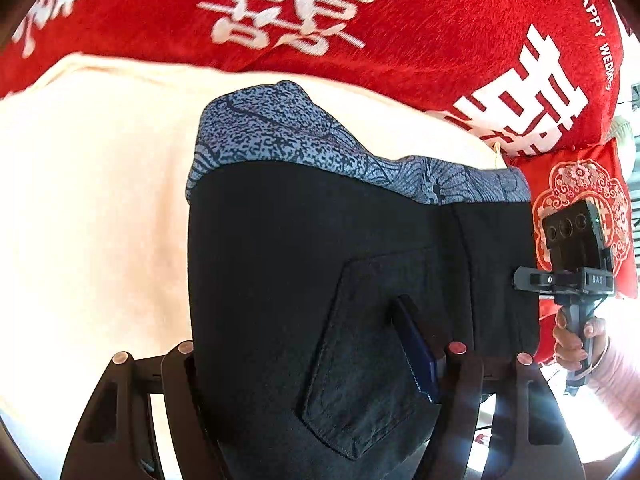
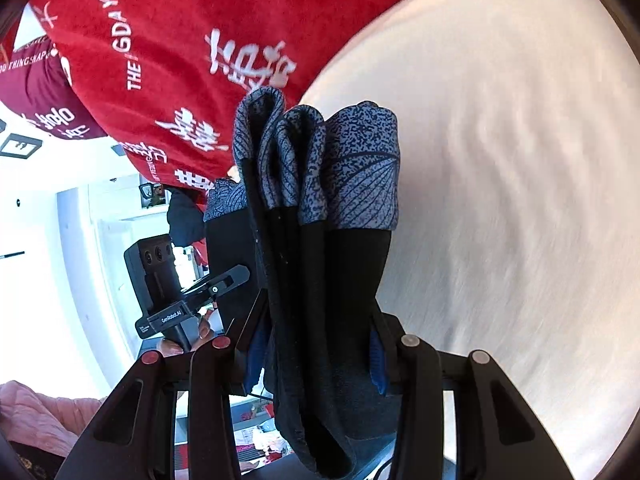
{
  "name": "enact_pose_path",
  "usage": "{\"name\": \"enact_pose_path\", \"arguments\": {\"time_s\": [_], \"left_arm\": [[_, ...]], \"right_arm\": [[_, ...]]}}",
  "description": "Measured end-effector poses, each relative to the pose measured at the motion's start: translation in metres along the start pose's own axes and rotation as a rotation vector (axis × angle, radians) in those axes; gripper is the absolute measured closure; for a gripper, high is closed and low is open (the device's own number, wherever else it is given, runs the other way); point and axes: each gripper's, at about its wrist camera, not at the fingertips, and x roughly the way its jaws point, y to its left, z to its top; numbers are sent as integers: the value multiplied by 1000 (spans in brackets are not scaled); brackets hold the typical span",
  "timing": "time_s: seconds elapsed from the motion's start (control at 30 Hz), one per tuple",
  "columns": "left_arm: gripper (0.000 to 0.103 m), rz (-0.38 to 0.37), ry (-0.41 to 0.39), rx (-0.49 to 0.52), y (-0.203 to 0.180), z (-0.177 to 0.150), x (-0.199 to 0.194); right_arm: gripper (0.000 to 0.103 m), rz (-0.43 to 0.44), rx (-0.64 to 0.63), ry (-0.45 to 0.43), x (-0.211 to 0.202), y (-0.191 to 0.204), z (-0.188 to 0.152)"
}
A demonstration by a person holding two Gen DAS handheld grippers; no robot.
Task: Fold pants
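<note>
The pants point(image 1: 320, 280) are black with a band of blue-grey patterned fabric along the edge farthest from the cameras, and they hang in the air above the cream sheet point(image 1: 88, 200), held up between the two grippers. In the left wrist view a wide black panel of the pants fills the middle, with a sewn patch pocket point(image 1: 368, 352) on it and the patterned band point(image 1: 304, 136) running across its far edge. In the right wrist view the same pants point(image 2: 324, 280) are gathered into several thick folds seen edge-on, the patterned ends point(image 2: 320, 160) bunched together at the far end.

The left gripper point(image 1: 316, 364) is clamped on the near edge of the pants: its dark fingers sit on either side of the cloth, and a blue pad point(image 1: 418, 356) presses against the fabric beside the pocket. The right gripper point(image 2: 316, 356) is likewise closed on the bundle of folds, with a blue pad point(image 2: 376, 360) showing on each side of the cloth.

Beyond the pants, past the sheet, lies a red blanket point(image 1: 400, 32) printed with white characters and lettering. To the right of the pants in the left wrist view, a red cushion point(image 1: 580, 184) with a white ornament sits behind the right gripper's body, whose handle is held by the person's hand point(image 1: 576, 340). To the left of the pants in the right wrist view, the other gripper's body point(image 2: 160, 280) appears against a bright white room.
</note>
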Motion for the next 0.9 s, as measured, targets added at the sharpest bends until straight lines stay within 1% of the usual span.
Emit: {"name": "enact_pose_path", "arguments": {"time_s": [0.1,0.17,0.23,0.33,0.4,0.43,0.5,0.57,0.6,0.67,0.73,0.77,0.8,0.87,0.9], "left_arm": [[30,-9,4,-17,11,-10,2],[30,-6,9,-28,22,-18,7],[30,8,4,-28,31,-25,12],[30,32,17,-39,47,-35,25],[20,48,15,-38,52,-40,31],[19,72,-7,-22,53,-42,29],[19,97,-19,4,52,-44,26],[19,129,-27,11,53,-45,21],[19,147,-38,14,54,-45,17],[19,196,-82,17,54,-44,2],[19,206,-130,8,55,-41,-16],[19,207,-147,8,54,-40,-23],[19,209,-165,13,53,-37,-29],[19,193,-187,41,47,-32,-38],[19,175,-189,59,43,-29,-39]], "right_arm": [[57,-6,11,-8,13,0,-12],[57,-19,23,-8,19,-8,-21],[57,-49,22,-3,30,-12,-27],[56,-109,13,3,44,-13,-34],[53,-174,-16,2,49,-14,-40],[52,-188,-21,-8,49,-14,-42],[50,-193,1,-28,48,-14,-42],[46,-247,13,-43,47,-14,-43],[44,-289,16,-57,46,-12,-44],[44,-351,15,-84,45,-6,-44],[44,-420,5,-116,39,3,-48],[44,-475,-12,-141,36,11,-50],[46,-507,-22,-157,32,16,-52],[61,-557,-55,-207,26,31,-53],[77,-560,-72,-233,22,39,-52]]}}
